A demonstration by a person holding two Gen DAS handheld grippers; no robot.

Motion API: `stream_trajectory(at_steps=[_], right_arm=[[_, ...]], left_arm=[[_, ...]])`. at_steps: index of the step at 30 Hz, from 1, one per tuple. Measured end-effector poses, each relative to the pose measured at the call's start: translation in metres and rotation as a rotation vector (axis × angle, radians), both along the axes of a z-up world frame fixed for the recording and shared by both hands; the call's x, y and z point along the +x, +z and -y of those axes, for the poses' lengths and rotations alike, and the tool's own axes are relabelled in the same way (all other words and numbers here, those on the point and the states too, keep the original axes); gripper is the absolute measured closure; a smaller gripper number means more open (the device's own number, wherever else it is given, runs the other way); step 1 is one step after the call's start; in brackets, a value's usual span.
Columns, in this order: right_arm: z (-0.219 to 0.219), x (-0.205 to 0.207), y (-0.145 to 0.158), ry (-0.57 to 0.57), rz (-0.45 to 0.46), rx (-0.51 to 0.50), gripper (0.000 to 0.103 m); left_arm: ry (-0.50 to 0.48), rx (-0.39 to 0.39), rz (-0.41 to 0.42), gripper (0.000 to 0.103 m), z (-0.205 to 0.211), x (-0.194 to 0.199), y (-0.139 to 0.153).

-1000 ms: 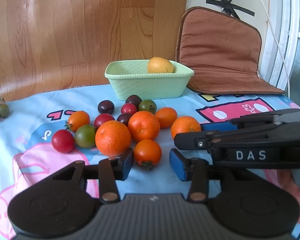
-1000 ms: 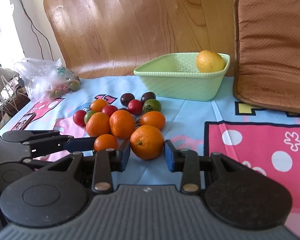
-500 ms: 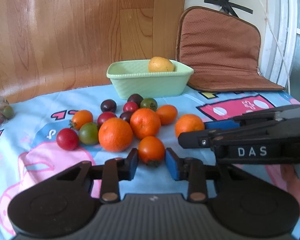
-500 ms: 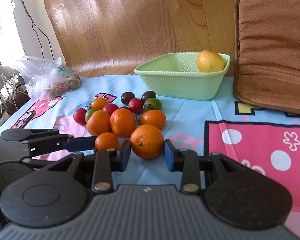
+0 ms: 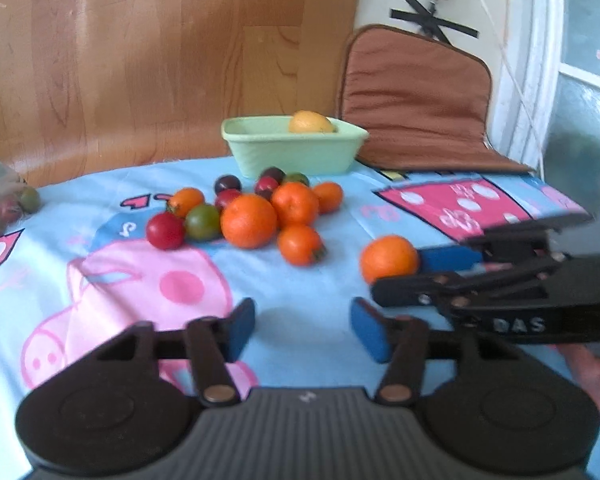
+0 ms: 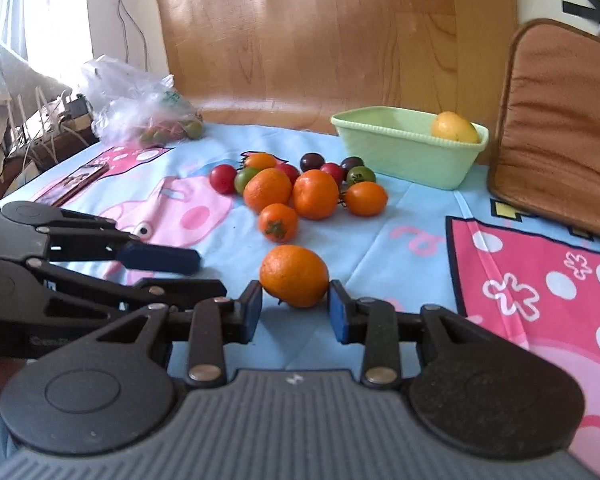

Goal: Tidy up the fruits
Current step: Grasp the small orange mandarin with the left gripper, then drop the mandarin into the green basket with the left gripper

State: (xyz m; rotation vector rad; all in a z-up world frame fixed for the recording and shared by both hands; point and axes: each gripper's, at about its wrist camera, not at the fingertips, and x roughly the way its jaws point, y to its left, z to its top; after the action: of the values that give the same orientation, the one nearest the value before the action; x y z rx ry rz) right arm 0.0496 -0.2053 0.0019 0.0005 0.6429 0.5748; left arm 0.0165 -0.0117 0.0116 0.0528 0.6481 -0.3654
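My right gripper (image 6: 295, 301) is shut on an orange (image 6: 294, 274), held low over the cartoon cloth and apart from the fruit pile. The left wrist view shows the same orange (image 5: 388, 258) at the right. My left gripper (image 5: 305, 330) has its jaws opening, with only bare cloth between them. Ahead of it lies a small orange tomato (image 5: 300, 244) at the near edge of a pile of oranges (image 5: 248, 220) and red, green and dark tomatoes. Behind the pile stands a pale green basin (image 5: 292, 158) holding a yellow fruit (image 5: 310, 122).
A brown cushion (image 6: 560, 120) leans against the wall at the back right. At the back left lies a clear plastic bag (image 6: 140, 108) with small fruits in it. A flat dark object (image 6: 76, 180) lies near the cloth's left edge. A wooden panel rises behind the table.
My left gripper narrowed around the small orange tomato, then opened and drew back, leaving the tomato on the cloth. My right gripper pulled the orange back from the pile.
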Motion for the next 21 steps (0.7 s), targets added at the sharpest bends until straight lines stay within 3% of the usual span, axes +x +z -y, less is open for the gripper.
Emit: stream_trajectory(at_steps=[4,8,11,13,14,18,21], right_arm=[[0.016,-0.001,0.002,-0.103,-0.002,0.071,0.052],[0.021,-0.015,0.005,-0.138,0.060,0.043,0.050],[0.018,-0.018,0.004,-0.115,0.078,0.018,0.050],[0.012,-0.016,0.003,-0.091,0.078,-0.006,0.050],[0.009,-0.015,0.002,-0.079,0.076,-0.019,0.051],[0.000,-0.013,0.001,-0.047,0.072,-0.064,0.065],[0.000,-0.011,0.007,-0.047,0.095,-0.054,0.066]], left_arm=[[0.005,-0.065,-0.044,0.044,-0.002,0.026,0.006],[0.006,-0.144,-0.096,0.045,-0.002,0.050,0.006],[0.015,-0.153,-0.140,0.054,0.006,0.066,-0.001],[0.025,-0.133,-0.120,0.065,0.013,0.068,-0.002],[0.034,-0.122,-0.111,0.073,0.015,0.068,-0.003],[0.034,-0.110,-0.086,0.073,0.013,0.058,-0.003],[-0.025,-0.184,-0.099,0.073,0.003,0.047,0.008]])
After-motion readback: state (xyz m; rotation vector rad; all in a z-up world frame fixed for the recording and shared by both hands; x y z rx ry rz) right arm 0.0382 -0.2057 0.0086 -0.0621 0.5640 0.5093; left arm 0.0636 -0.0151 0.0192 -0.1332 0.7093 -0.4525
